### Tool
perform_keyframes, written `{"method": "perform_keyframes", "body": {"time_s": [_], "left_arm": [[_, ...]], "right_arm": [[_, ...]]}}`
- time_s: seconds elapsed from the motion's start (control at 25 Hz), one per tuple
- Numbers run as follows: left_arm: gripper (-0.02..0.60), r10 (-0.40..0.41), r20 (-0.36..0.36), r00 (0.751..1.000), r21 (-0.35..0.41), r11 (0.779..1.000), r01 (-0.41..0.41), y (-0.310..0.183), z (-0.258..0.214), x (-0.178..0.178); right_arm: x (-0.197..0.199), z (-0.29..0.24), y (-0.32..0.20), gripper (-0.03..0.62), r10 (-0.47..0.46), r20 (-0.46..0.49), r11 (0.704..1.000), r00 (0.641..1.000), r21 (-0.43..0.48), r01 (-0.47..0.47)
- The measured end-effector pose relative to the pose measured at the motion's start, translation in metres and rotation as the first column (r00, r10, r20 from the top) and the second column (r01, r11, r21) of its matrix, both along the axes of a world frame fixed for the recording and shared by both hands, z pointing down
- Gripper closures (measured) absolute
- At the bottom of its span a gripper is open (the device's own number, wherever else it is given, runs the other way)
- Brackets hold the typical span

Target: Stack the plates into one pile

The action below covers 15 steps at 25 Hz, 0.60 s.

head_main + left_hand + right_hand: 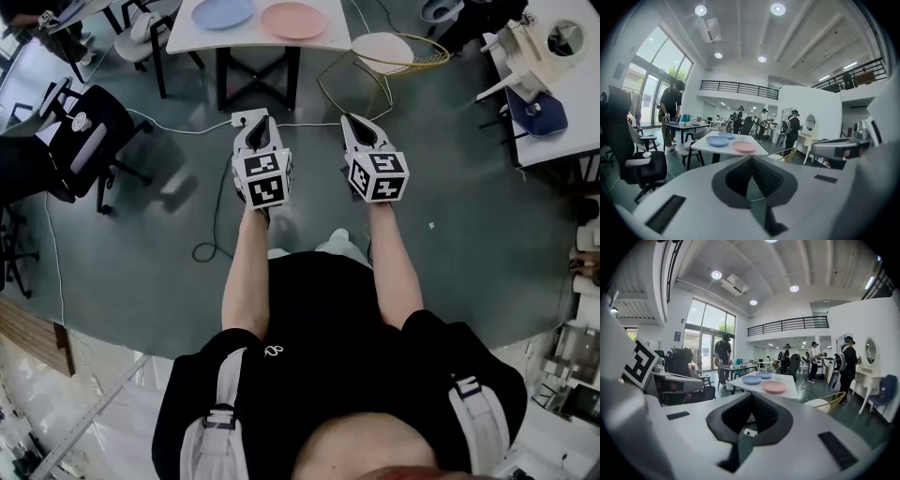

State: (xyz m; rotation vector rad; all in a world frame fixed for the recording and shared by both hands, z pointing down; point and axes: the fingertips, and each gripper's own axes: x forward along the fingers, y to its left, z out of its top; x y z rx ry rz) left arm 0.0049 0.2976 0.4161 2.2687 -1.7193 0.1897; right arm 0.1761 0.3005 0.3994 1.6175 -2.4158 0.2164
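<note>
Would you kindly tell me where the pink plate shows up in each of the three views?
Head view: the pink plate sits at the top edge, about mid-width, on the white table.
Left gripper view: the pink plate is slightly below and left of the picture's centre.
Right gripper view: the pink plate is slightly right of centre.
Shared landmark: a blue plate lies just left of it in every view.

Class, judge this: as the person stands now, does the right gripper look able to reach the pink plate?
Probably not yet. The right gripper, shut and empty, hangs over the floor, short of the white table where the pink plate lies. Nothing blocks the way, but a step forward looks needed.
</note>
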Motion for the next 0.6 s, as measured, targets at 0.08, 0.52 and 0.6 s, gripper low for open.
{"method": "perform_keyframes", "body": {"time_s": [0.08, 0.52, 0.6], "left_arm": [[0.566, 0.001, -0.003, 1.0, -0.002, 1.0, -0.001, -0.002, 0.0, -0.001], [0.566, 0.022, -0.015, 1.0, 0.009, 1.0, -0.022, -0.003, -0.004, 0.001], [0.566, 0.004, -0.021, 1.0, 0.021, 1.0, -0.004, -0.006, -0.01, -0.005]], "right_arm": [[0.0, 0.001, -0.001, 0.586, 0.003, 0.002, 1.0, 1.0, -0.005, -0.003], [-0.008, -0.002, -0.003, 0.586, -0.02, 0.0, 1.0, 1.0, -0.008, 0.02], [-0.01, -0.006, -0.007, 0.587, -0.023, -0.013, 1.0, 1.0, -0.001, 0.023]]}}
